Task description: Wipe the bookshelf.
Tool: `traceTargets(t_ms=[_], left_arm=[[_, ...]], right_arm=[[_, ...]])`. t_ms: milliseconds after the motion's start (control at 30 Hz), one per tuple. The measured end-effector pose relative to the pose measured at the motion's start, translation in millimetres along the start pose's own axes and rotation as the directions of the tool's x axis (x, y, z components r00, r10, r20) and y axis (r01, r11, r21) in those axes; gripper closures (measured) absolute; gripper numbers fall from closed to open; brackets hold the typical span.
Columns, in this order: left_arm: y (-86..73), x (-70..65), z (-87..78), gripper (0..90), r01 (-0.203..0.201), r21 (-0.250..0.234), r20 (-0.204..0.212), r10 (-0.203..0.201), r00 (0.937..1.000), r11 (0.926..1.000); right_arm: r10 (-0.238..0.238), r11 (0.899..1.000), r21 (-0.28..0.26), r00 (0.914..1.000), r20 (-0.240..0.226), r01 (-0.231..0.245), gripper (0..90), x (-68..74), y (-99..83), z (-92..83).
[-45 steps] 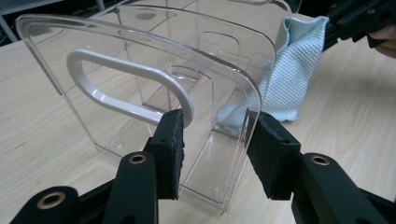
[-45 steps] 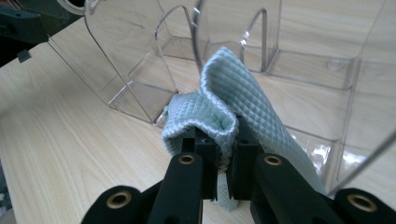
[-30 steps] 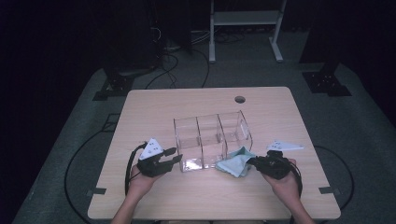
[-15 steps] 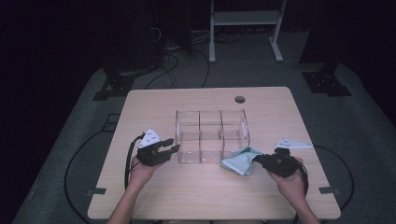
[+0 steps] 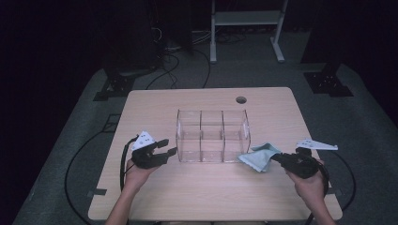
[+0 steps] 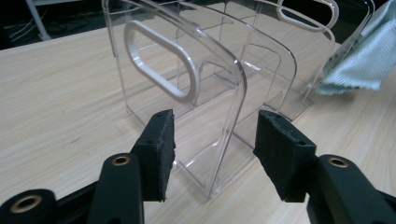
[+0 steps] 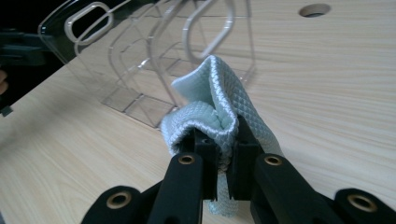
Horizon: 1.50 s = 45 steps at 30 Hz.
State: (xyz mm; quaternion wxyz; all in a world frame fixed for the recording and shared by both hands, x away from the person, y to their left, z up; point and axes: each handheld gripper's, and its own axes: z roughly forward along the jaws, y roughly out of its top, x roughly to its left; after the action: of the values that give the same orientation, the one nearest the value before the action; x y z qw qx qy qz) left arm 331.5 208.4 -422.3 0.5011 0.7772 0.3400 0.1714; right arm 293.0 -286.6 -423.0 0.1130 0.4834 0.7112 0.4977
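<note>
- Clear acrylic three-compartment organiser [image 5: 212, 136]: a rectangular box of transparent, glossy plastic, divided by two inner walls; in the gripper views each end wall has a rounded top and an oblong handle slot with a thickened rim. It stands upright at the middle of the pale wood-grain counter [image 5: 206, 192].
- Pale mint-green waffle-weave cloth [image 5: 259, 157]: soft, with a fine diamond texture, bunched into folds. In the high view it lies against the organiser's front right corner.
- Left gripper [image 5: 165, 149]: black, with flat matt foam-faced pads. Its jaws have just been opening and now stand apart on either side of the organiser's near end wall; in the left gripper view the wall's rounded front edge sits in the gap, and neither pad presses on it.
- Right gripper [image 7: 223, 151]: black jaws clamped tight on a fold of the cloth, which bulges above and to the left of the pads and hangs a little below them. In the high view it sits just right of the organiser, near the counter's front right part.
- Edges and room: the organiser is well clear of all four counter edges. Bare wood runs in front of it toward the person, and a wider bare strip lies behind it up to a small round cable hole [image 5: 241, 100] near the far edge. The hands flank the organiser, one at each end.
</note>
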Motion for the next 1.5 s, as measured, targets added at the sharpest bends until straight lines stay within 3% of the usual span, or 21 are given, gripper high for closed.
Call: traceTargets(t_ms=[200, 367, 567, 833, 1200, 1367, 1500], left_arm=[[-8.4, 3.6, -13.0, 44.3, 0.011, 0.000, -0.017, -0.011, 0.9998, 0.9999], [-15.8, 8.3, -16.8, 43.0, 0.025, 0.001, -0.027, -0.025, 0.9993, 0.9997], [-22.3, 10.4, -18.0, 39.7, 0.038, 0.002, -0.034, -0.038, 0.9987, 0.9993], [-26.5, 11.5, -20.3, 36.0, 0.046, -0.004, -0.040, -0.046, 0.9982, 0.9989], [-29.4, 9.5, -25.2, 33.4, 0.044, -0.005, -0.047, -0.044, 0.9979, 0.9990], [-29.2, 9.7, -24.7, 31.9, 0.045, -0.004, -0.053, -0.046, 0.9976, 0.9990], [-29.5, 9.3, -23.2, 31.5, 0.039, 0.007, -0.054, -0.038, 0.9978, 0.9992]], right_arm=[[0.022, 1.000, 0.021, 0.9970, 0.075, -0.023, 84.3, -24.0, 3.2, -5.5], [0.044, 0.997, 0.056, 0.9864, 0.158, -0.053, 83.6, -51.7, 11.2, 3.1], [0.084, 0.992, 0.073, 0.9764, 0.199, -0.100, 69.1, -74.4, 13.2, 13.0], [0.092, 0.991, 0.077, 0.9765, 0.195, -0.108, 61.3, -78.2, 13.6, 6.4], [0.062, 0.996, 0.053, 0.9900, 0.127, -0.069, 58.4, -59.9, -1.3, -19.9], [0.052, 0.998, 0.040, 0.9926, 0.110, -0.057, 62.3, -53.3, -4.4, -24.8], [0.042, 0.998, 0.041, 0.9942, 0.099, -0.046, 71.6, -50.3, 2.8, -13.3]])
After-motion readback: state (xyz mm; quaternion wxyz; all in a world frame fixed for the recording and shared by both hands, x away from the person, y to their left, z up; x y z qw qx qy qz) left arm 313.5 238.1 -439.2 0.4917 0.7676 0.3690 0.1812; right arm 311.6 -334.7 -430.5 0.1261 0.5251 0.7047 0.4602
